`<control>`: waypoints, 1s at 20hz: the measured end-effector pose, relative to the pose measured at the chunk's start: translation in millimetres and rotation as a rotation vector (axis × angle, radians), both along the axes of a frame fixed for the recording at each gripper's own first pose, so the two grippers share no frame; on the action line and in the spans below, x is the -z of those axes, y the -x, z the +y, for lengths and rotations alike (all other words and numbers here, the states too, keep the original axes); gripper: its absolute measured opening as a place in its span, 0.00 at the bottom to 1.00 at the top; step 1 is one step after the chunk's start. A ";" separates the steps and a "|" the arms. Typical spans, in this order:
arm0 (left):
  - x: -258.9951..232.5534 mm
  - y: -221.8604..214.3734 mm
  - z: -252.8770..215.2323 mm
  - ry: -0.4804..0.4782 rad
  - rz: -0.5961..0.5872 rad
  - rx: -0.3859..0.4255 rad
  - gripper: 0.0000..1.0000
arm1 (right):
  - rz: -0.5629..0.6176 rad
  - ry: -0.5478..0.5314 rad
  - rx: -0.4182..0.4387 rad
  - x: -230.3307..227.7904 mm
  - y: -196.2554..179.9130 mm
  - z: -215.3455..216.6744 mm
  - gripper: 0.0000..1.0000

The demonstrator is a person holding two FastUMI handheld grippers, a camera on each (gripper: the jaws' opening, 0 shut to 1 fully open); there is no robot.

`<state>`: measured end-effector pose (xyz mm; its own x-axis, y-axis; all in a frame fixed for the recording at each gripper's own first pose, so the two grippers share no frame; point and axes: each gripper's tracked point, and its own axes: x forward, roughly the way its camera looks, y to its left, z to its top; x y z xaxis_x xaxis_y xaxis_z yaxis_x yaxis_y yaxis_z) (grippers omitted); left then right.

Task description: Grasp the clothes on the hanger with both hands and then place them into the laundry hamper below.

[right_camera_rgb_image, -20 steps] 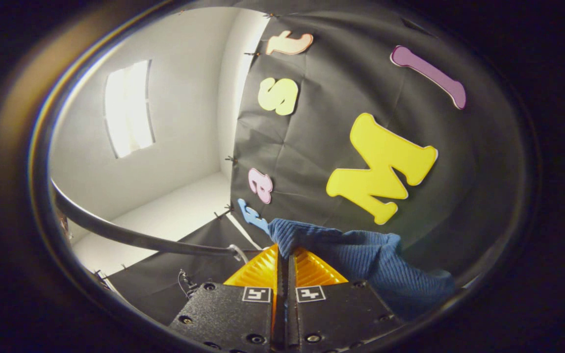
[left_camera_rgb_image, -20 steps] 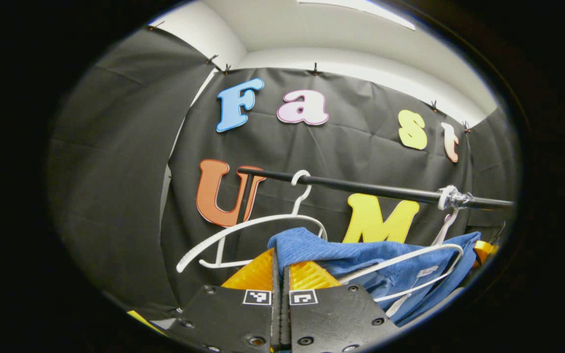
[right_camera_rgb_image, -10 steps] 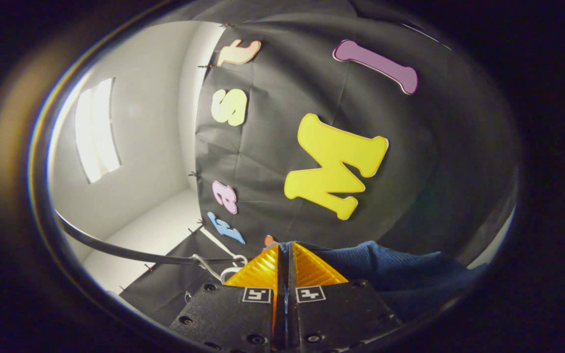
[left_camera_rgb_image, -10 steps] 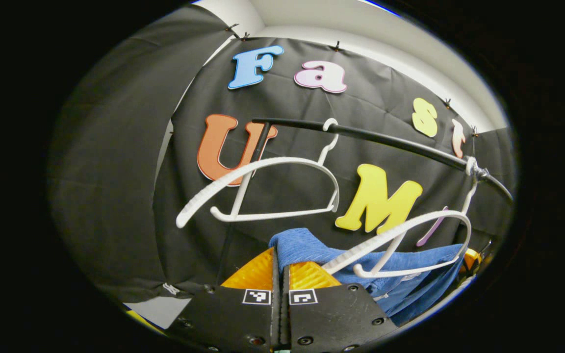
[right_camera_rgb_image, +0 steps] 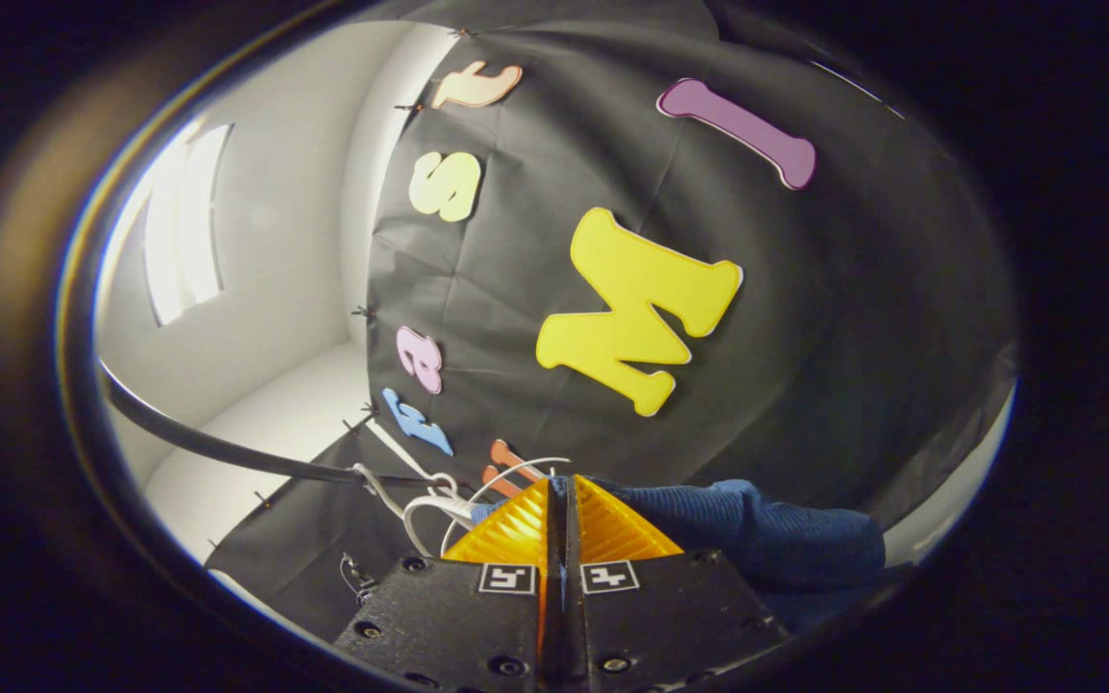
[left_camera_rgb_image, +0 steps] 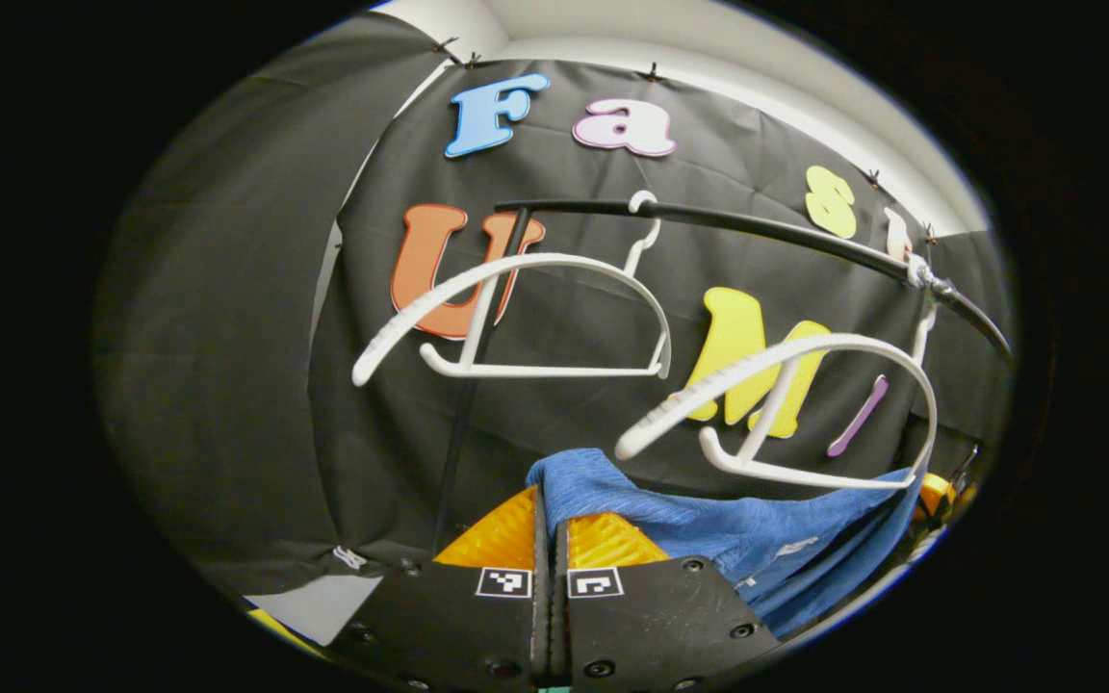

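Observation:
A blue garment (left_camera_rgb_image: 757, 525) stretches low across the left gripper view, below a bare white hanger (left_camera_rgb_image: 805, 385). My left gripper (left_camera_rgb_image: 547, 496) is shut on the garment's near edge, and the cloth runs right to my other gripper (left_camera_rgb_image: 935, 491) at the far end. In the right gripper view my right gripper (right_camera_rgb_image: 561, 486) is shut on the same blue garment (right_camera_rgb_image: 766, 539), which bunches to the right of the fingers. The laundry hamper is out of sight.
A black rail (left_camera_rgb_image: 766, 231) runs across the booth with a second empty white hanger (left_camera_rgb_image: 516, 318) on it at the left. In the right gripper view the rail (right_camera_rgb_image: 227, 452) and white hanger hooks (right_camera_rgb_image: 429, 500) lie lower left.
Both grippers have come down with the garment. It has slipped off the right hanger, which now hangs bare above the cloth, and the rail has risen in the left gripper view.

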<state>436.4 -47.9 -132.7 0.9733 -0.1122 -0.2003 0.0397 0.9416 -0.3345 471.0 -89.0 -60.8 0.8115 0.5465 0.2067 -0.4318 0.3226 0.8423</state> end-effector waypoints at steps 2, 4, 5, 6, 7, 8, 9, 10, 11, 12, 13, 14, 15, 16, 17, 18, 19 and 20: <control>6.3 5.2 -4.2 -0.007 0.011 0.012 0.00 | -0.001 -0.010 0.005 0.5 5.7 -2.4 0.04; 10.6 8.3 -7.5 -0.012 0.018 0.020 0.00 | 0.003 0.020 0.020 7.9 8.0 -2.1 0.04; 10.9 10.9 -9.2 -0.007 0.019 0.027 0.00 | 0.001 0.020 0.023 8.0 10.0 -3.1 0.04; 10.1 12.7 -10.5 -0.006 0.017 0.030 0.04 | 0.005 0.015 0.030 6.0 10.6 -5.0 0.04; 9.6 13.0 -10.8 -0.005 0.015 0.032 0.00 | 0.006 0.021 0.045 8.3 8.9 -6.9 0.04; 9.1 14.1 -11.5 -0.007 0.014 0.035 0.00 | 0.009 0.024 0.041 11.2 8.2 -7.0 0.04; 10.8 16.0 -11.9 -0.011 0.018 0.037 0.00 | 0.014 0.008 0.038 12.7 10.7 -7.3 0.01; 11.4 17.9 -12.9 -0.012 0.019 0.041 0.00 | 0.021 -0.006 0.040 15.1 11.7 -10.7 0.04; 11.9 18.7 -15.5 -0.008 0.022 0.044 0.00 | 0.028 -0.027 0.047 16.6 11.0 -15.5 0.04; 12.8 19.8 -18.2 -0.006 0.026 0.048 0.00 | 0.043 -0.044 0.051 20.1 10.3 -18.4 0.04; 13.8 20.1 -20.1 -0.008 0.026 0.052 0.00 | 0.056 -0.054 0.055 24.5 11.3 -18.9 0.04; 15.0 22.4 -21.8 -0.010 0.025 0.054 0.00 | 0.063 -0.050 0.055 29.0 11.4 -18.5 0.04; 16.0 25.5 -22.8 -0.013 0.028 0.056 0.00 | 0.067 -0.037 0.059 32.3 14.7 -18.1 0.04; 17.9 27.7 -23.4 -0.014 0.033 0.057 0.00 | 0.071 -0.020 0.056 34.3 17.4 -15.6 0.04; 20.0 30.0 -23.3 -0.016 0.039 0.056 0.00 | 0.073 -0.004 0.051 37.8 20.1 -12.5 0.04; 21.6 32.5 -23.5 -0.018 0.042 0.056 0.00 | 0.070 0.007 0.044 38.1 24.5 -9.1 0.04; 23.1 33.9 -23.8 -0.019 0.045 0.056 0.00 | 0.069 0.019 0.040 38.6 26.8 -5.9 0.04; 24.4 36.4 -24.3 -0.017 0.050 0.054 0.00 | 0.067 0.028 0.036 39.5 29.3 -2.9 0.04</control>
